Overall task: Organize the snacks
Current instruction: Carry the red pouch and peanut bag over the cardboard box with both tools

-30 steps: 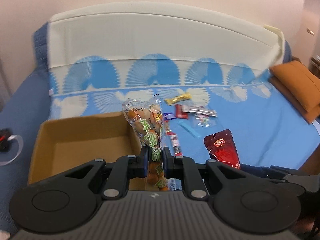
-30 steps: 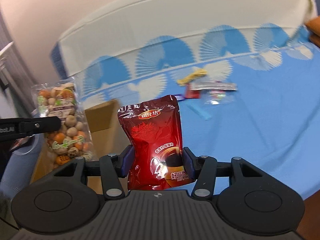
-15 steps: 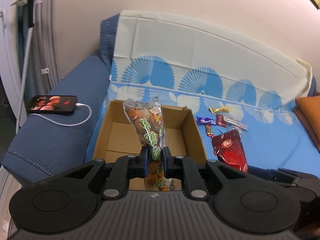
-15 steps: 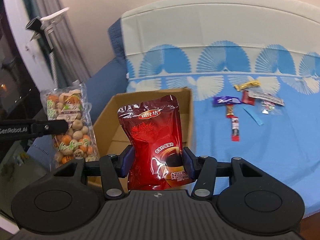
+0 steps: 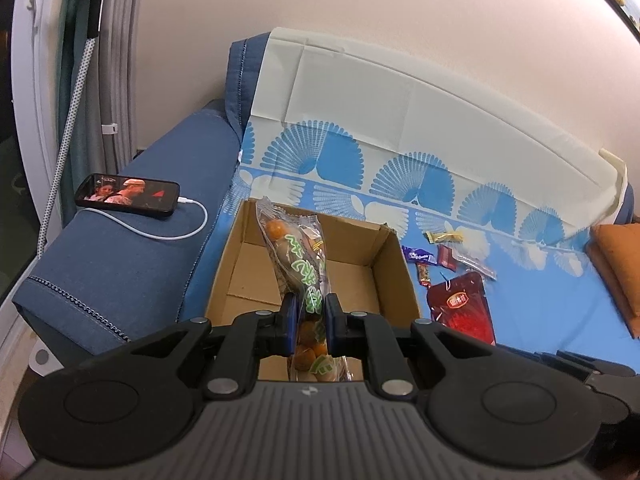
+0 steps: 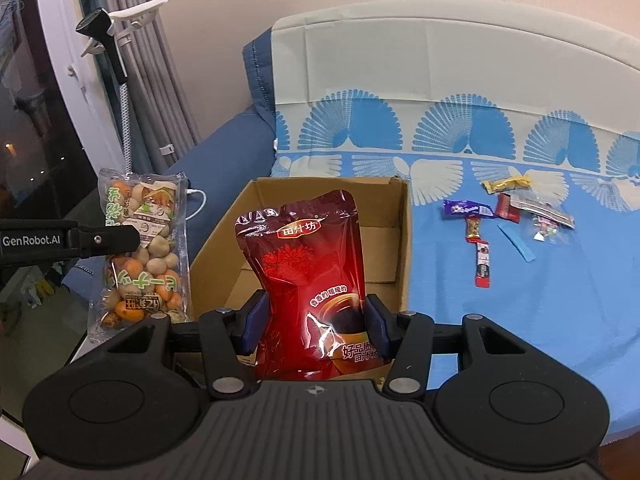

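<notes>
Two grippers, both ours: left gripper (image 5: 307,314) clamps the nut bag (image 5: 298,264) above the box (image 5: 394,276); right gripper (image 6: 314,322) pinches the red pouch (image 6: 308,264). From left: curtain (image 6: 160,80), phone (image 5: 128,196) on the sofa arm (image 5: 120,264), blue cloth (image 6: 560,300) holding loose sweets (image 6: 504,216).

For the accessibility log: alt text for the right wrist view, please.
The right gripper clamps a red snack pouch before an open cardboard box on a blue patterned cover; the left gripper holds a clear snack bag, and small wrapped candies lie right.
</notes>
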Demonstrator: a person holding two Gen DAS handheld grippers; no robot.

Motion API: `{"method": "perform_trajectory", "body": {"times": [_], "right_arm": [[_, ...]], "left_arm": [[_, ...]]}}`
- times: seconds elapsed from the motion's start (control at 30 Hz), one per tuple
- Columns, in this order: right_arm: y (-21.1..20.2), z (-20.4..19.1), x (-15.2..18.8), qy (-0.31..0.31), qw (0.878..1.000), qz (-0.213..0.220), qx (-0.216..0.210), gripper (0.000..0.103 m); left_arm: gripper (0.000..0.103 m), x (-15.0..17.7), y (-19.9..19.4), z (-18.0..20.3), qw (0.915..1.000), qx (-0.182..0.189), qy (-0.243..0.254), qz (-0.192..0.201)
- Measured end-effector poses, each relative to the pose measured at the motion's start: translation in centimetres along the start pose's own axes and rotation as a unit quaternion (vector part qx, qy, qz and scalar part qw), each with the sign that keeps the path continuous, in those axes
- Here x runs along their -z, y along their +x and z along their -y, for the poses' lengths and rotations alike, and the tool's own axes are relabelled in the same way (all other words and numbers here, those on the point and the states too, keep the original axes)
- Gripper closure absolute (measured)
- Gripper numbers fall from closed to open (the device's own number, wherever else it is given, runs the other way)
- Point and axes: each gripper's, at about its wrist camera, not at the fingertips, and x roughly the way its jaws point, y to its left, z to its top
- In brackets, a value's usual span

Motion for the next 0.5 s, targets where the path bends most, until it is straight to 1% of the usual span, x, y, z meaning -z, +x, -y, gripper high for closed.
{"method": "perform_trajectory", "body": {"times": [0.5], "right_arm": [[1.4,0.1,-0.3,0.002,1.000,-0.006,0.012,0.049]], "left_arm": [[0.088,-0.5,1.2,-0.3,0.9999,0.001,-0.012,-0.002]]}}
